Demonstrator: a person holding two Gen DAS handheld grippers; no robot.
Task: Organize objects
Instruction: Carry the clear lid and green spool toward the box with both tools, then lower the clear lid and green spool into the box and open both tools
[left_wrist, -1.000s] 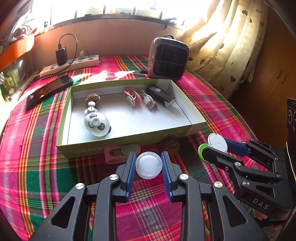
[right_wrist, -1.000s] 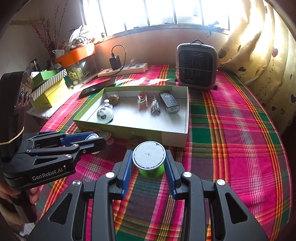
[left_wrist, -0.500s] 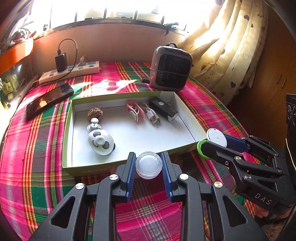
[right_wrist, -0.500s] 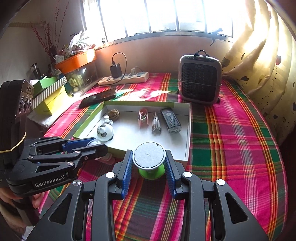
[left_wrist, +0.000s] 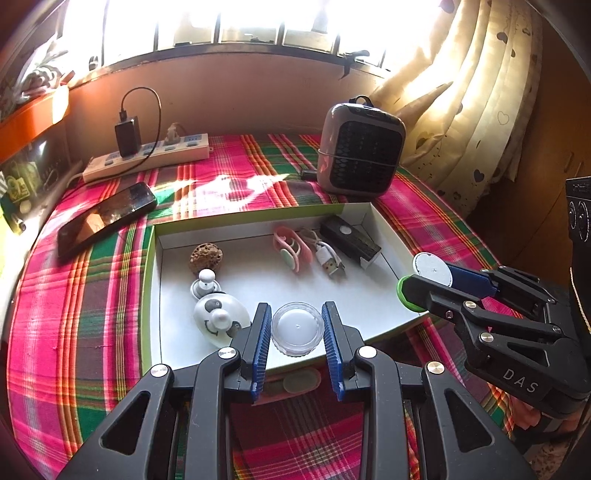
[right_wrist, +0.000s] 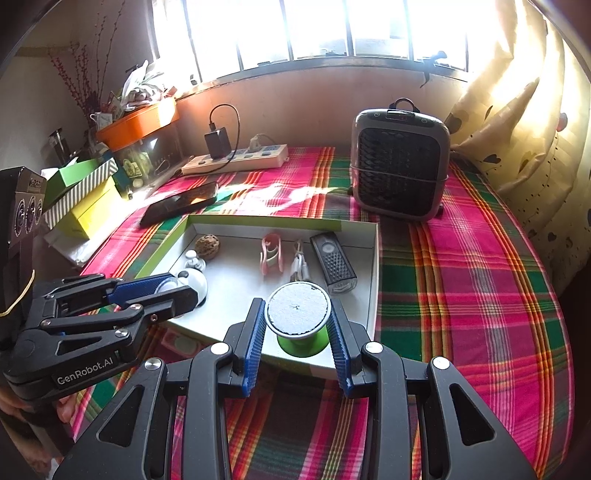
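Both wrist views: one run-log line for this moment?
left gripper: holds clear round lid | right gripper: holds green spool | both over box near edge

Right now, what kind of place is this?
Probably a home room, not a lab: a table under a red-and-green plaid cloth by a sunlit barred window, heart-print cream curtains, a white power strip.

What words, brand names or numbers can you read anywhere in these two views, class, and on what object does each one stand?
"DAS": on the black body of the right gripper, seen from the left wrist.
"GenRobot.AI": on the black body of the left gripper, seen from the right wrist.
Small print on the black camera block at the left edge: too blurred to read.
Marks on the power strip: too small to read.
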